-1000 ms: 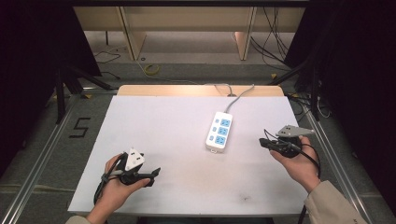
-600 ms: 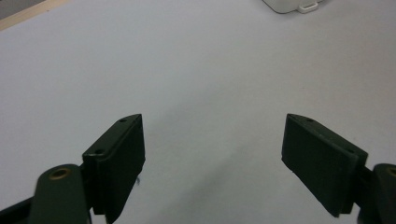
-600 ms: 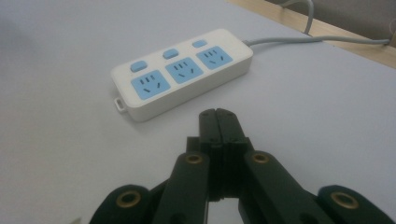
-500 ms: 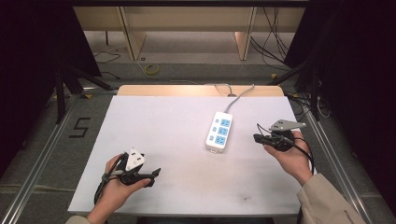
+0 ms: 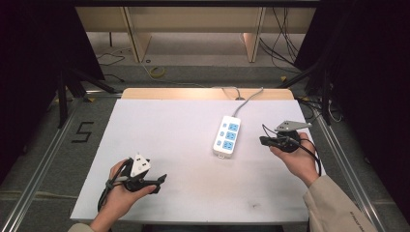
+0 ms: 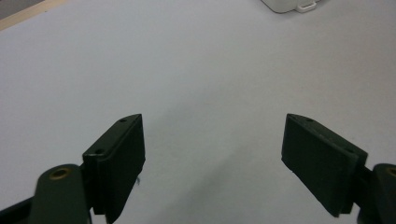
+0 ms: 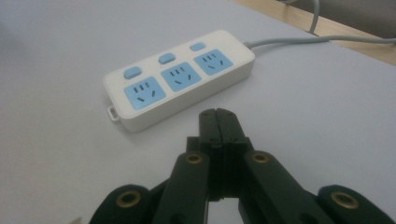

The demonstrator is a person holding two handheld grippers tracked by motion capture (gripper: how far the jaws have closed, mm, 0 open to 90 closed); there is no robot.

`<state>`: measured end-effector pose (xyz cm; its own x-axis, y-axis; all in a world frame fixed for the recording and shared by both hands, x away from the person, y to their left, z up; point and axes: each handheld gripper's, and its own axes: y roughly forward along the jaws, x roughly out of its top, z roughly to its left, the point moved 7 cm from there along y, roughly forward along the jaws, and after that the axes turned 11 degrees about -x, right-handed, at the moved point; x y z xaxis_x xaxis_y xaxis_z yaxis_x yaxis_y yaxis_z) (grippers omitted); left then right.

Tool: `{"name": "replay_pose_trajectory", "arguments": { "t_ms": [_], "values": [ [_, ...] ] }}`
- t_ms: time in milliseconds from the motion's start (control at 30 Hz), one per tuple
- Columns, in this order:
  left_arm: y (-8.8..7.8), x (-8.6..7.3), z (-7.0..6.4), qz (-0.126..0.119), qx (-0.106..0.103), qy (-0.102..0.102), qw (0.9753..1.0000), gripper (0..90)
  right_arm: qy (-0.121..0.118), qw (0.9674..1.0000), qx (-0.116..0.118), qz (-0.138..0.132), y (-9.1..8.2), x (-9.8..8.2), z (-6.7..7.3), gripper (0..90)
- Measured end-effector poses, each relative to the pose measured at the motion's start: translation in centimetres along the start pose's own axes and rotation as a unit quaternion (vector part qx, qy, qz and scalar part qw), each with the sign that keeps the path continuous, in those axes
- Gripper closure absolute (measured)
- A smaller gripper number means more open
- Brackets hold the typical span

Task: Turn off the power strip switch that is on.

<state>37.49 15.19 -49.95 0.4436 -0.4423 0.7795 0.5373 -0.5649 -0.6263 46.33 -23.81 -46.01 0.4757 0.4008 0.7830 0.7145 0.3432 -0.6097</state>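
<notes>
Bare table [image 5: 159, 125] lies ahead of the wide-open, empty left gripper [image 6: 212, 154]; the pinched-together, empty right gripper [image 7: 218, 122] nears the white-blue strip [image 7: 180, 79].

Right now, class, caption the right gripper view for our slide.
Right gripper, jaws shut, points at a white power strip on the table.

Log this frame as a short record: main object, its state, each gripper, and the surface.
object: white plastic power strip with three blue sockets and three blue buttons
object state: lies flat, right of centre, nothing plugged in
cable: grey cable runs off the far table edge
left gripper: open, holding nothing, over bare table near the front left
right gripper: shut, holding nothing, pointing at the strip, apart from it
surface: white table
</notes>
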Motion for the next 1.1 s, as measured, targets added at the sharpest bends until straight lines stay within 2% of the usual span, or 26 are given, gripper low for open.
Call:
{"name": "replay_pose_trajectory", "arguments": {
  "t_ms": [1100],
  "values": [
    [0.2, 0.0, -0.2, 0.005, -0.003, 0.005, 1.0, 21.0, -0.013, 0.9999, 0.004, 0.009, 3.3, 2.8, 0.9, 90.0]
  ]
}}
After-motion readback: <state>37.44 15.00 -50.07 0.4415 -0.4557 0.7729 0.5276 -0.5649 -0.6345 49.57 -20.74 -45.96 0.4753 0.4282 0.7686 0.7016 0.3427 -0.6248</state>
